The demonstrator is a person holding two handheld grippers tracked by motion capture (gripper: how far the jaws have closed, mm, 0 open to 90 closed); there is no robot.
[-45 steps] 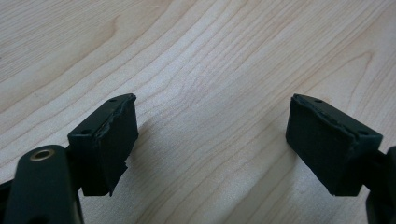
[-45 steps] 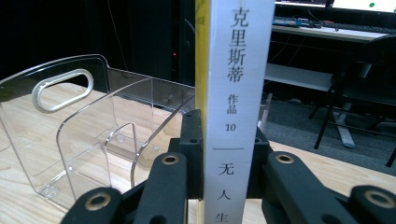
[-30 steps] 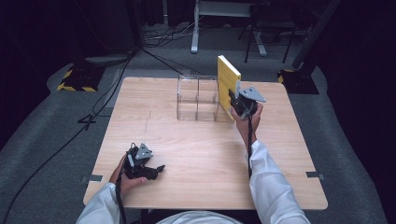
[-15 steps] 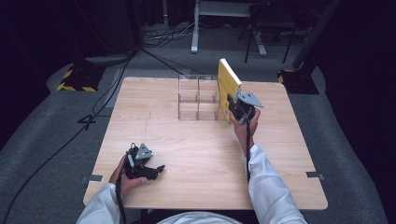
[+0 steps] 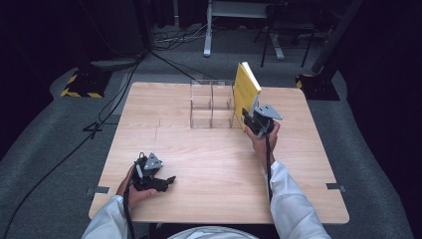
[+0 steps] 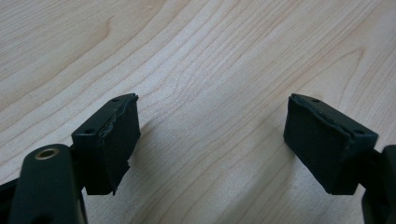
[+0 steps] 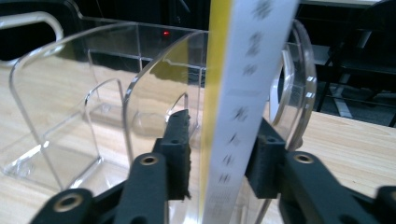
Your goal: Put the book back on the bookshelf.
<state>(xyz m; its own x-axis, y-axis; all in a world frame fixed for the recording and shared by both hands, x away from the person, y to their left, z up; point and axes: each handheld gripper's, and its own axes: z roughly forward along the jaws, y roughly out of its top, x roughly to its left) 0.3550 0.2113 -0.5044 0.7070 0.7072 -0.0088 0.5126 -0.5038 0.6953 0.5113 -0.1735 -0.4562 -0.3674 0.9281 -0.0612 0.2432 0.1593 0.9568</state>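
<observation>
Upright now: yellow book (image 5: 247, 90) pinched in right tool (image 7: 215, 161), beside clear rack (image 5: 211, 104). Could snag divider, tip rack. Left tool (image 6: 212, 140) wide open, empty, on worktop (image 5: 199, 164).

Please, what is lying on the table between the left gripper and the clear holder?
Nothing lies there. In the high view, only bare wooden table stretches between the left gripper and the clear holder. The yellow book stands at the holder's far side.
</observation>
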